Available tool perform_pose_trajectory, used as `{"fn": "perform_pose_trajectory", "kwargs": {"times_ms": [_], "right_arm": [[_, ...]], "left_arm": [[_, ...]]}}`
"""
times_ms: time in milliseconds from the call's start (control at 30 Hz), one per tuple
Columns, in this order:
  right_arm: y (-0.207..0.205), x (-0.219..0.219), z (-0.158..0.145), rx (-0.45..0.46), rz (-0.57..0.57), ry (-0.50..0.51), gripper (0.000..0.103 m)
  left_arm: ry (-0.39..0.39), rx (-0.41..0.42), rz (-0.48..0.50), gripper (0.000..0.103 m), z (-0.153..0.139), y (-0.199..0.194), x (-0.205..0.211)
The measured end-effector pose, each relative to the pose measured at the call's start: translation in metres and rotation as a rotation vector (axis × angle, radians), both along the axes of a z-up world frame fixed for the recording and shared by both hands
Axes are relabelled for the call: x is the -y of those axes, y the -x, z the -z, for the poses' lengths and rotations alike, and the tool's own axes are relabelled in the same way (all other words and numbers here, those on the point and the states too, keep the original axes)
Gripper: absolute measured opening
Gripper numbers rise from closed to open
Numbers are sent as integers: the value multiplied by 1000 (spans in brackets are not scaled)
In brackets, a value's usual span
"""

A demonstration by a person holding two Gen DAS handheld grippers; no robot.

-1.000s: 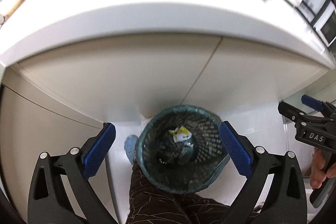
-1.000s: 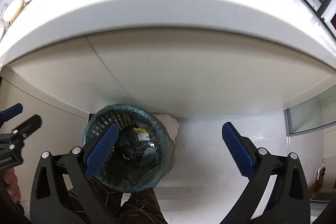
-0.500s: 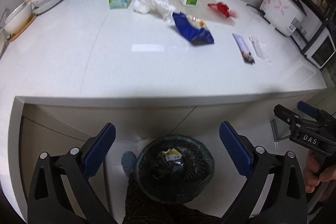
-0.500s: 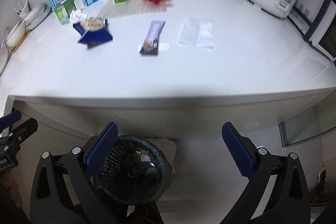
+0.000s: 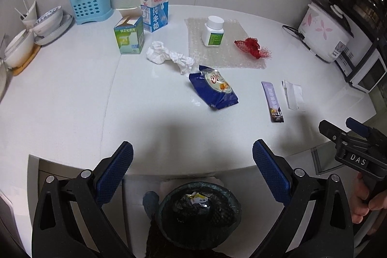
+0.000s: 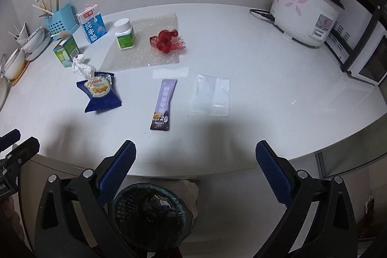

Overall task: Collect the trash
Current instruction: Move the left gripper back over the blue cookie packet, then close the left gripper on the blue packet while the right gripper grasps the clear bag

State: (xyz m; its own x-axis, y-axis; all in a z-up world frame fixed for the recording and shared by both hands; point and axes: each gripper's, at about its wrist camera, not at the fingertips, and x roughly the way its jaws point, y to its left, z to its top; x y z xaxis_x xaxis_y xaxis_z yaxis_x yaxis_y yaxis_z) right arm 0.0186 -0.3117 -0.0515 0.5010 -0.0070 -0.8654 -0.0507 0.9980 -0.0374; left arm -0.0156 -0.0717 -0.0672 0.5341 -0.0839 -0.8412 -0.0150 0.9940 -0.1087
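Note:
Trash lies on the white counter (image 5: 60,100): a blue snack packet (image 5: 214,90) (image 6: 101,91), a crumpled white tissue (image 5: 167,56) (image 6: 81,67), a purple sachet (image 5: 273,101) (image 6: 164,104), a clear plastic wrapper (image 5: 293,94) (image 6: 211,94) and a red net (image 5: 252,47) (image 6: 167,40). A mesh bin (image 5: 198,214) (image 6: 150,212) with a dark liner stands on the floor below the counter edge. My left gripper (image 5: 192,173) is open and empty above the bin. My right gripper (image 6: 196,173) is also open and empty, just right of the bin.
At the back stand a milk carton (image 5: 154,11), a green box (image 5: 129,36), a white pill bottle (image 5: 213,31) on bubble wrap (image 5: 232,55), a blue utensil holder (image 5: 90,4) and stacked bowls (image 5: 36,28). A rice cooker (image 6: 306,9) and microwave (image 6: 362,57) occupy the right.
Both grippers have tilted up from looking down at the bin and cabinet front to facing the countertop and its trash. Both stayed open.

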Motion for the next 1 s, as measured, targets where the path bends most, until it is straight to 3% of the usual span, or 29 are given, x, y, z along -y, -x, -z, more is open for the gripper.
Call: {"fn": "perform_pose_trajectory", "kwargs": {"times_ms": [567, 1000], "right_arm": [[-90, 26, 4, -61, 88, 24, 95], [-151, 38, 44, -235, 116, -6, 92]], "left_arm": [[0, -52, 12, 97, 3, -85, 10], [-5, -117, 23, 96, 34, -132, 10]]}}
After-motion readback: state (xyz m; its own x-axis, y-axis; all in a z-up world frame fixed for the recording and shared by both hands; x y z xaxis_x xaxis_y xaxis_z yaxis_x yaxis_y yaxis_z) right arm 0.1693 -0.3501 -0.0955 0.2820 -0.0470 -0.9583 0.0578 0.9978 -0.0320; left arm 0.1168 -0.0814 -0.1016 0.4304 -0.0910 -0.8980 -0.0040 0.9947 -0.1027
